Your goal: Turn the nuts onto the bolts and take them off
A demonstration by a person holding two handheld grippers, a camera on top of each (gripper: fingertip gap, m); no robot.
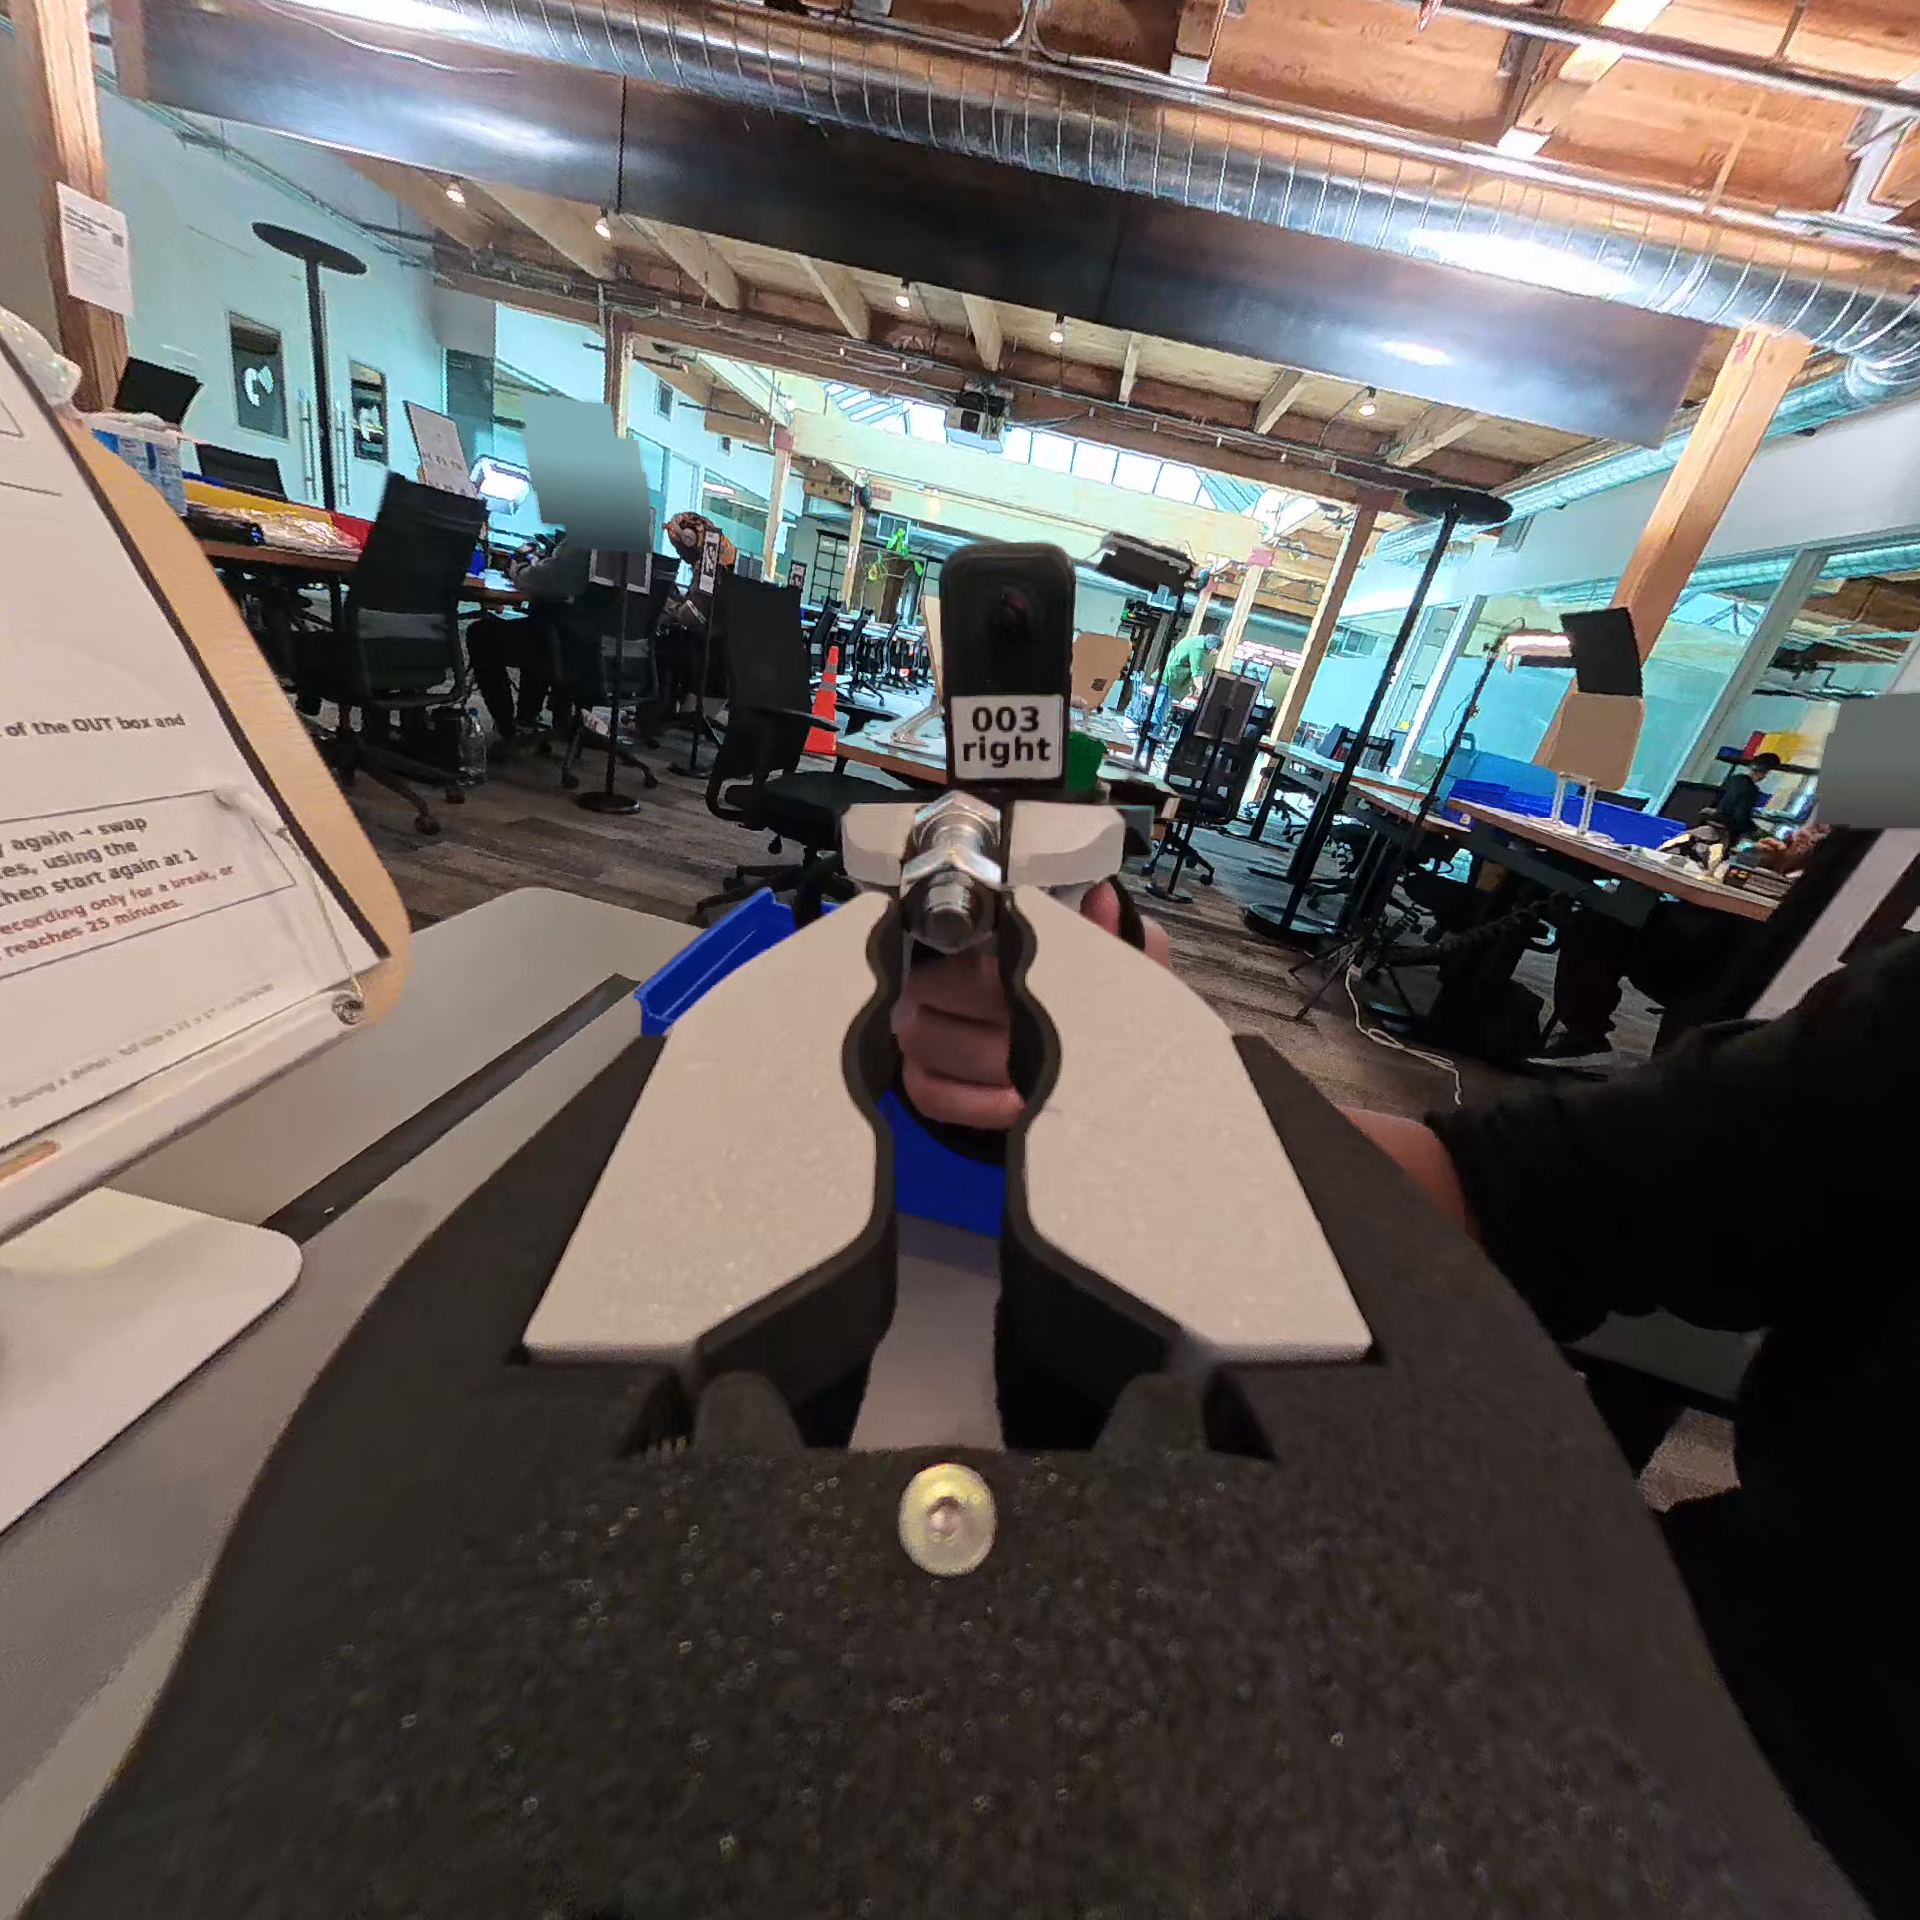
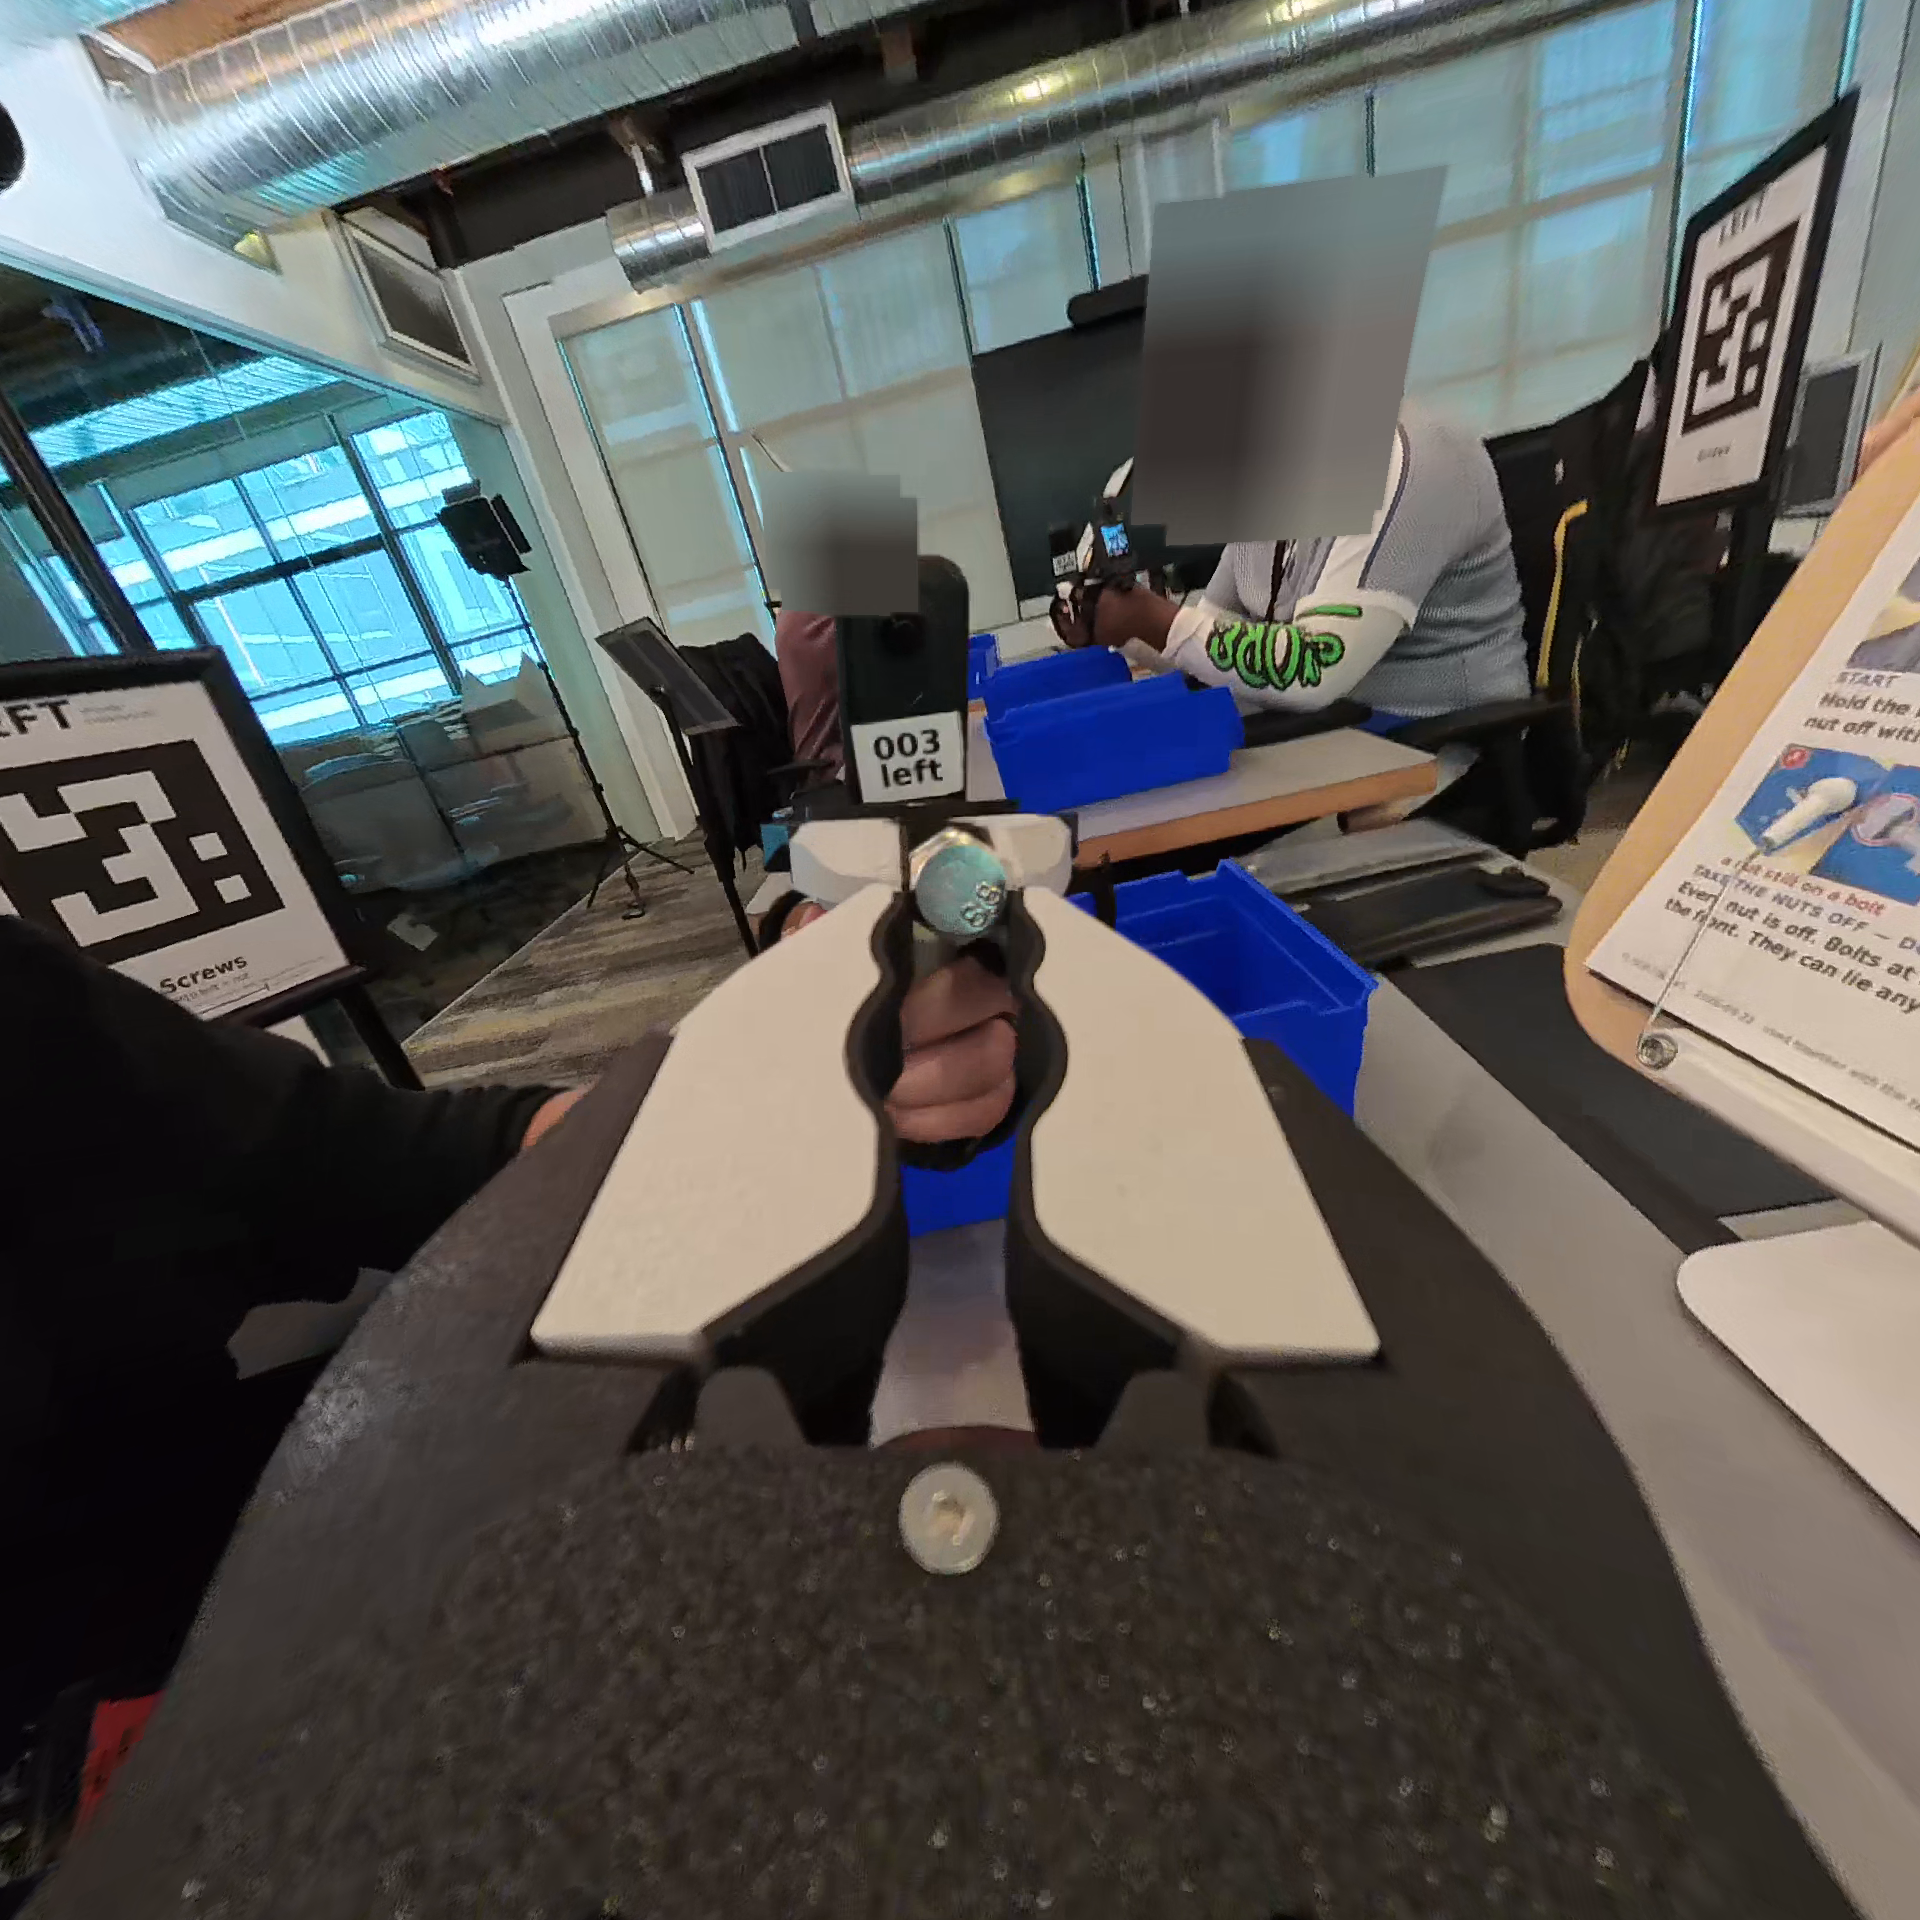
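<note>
Left hand-held gripper (image 1: 951,920) clamped on the threaded end of a bolt (image 1: 943,883); right hand-held gripper (image 2: 961,914) clamped on its hex head (image 2: 961,891). Grippers face each other, bolt held between them in the air above a blue bin (image 2: 1242,956) (hex nut (image 1: 951,857) sits mid-thread).

A silver steel bolt (image 1: 943,914), hex head (image 2: 961,896) at one end (a nut (image 1: 951,868) threaded on its shank), held level in mid-air above a blue bin.
</note>
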